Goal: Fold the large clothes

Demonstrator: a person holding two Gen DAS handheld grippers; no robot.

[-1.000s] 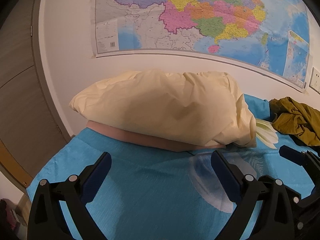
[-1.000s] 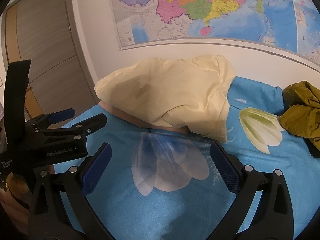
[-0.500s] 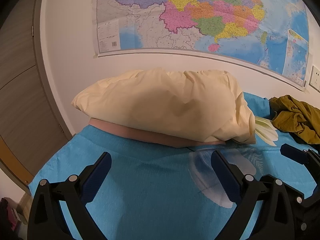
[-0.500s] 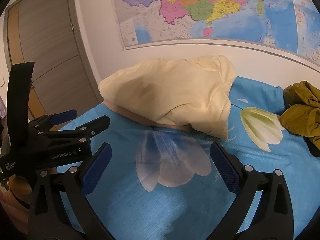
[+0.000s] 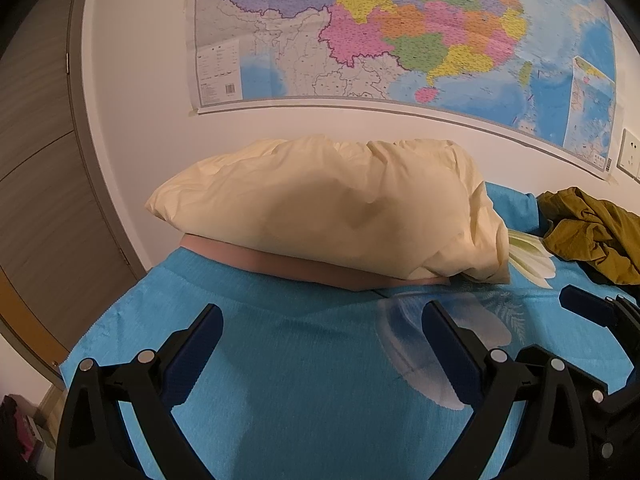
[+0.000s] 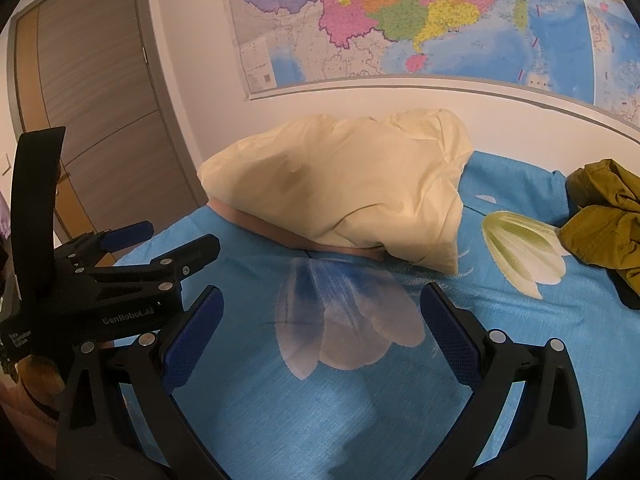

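White "GenRobot.AI" lettering on left claw (image 6: 168,254)

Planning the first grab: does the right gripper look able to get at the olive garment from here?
Probably yes: the right gripper is open and empty, and only bare blue bedsheet separates it from the olive garment crumpled to its right.

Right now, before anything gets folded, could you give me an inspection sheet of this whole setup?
Surface: bed with blue floral sheet, lying smooth.
Job's things: olive-green garment, crumpled at the far right of the bed.
Clutter: cream pillow near the wall, on a pinkish layer.
Grippers: left gripper and right gripper both open, holding nothing, above the sheet.
Cables: nothing seen.
Surroundings: wall map, wooden door, wall socket.
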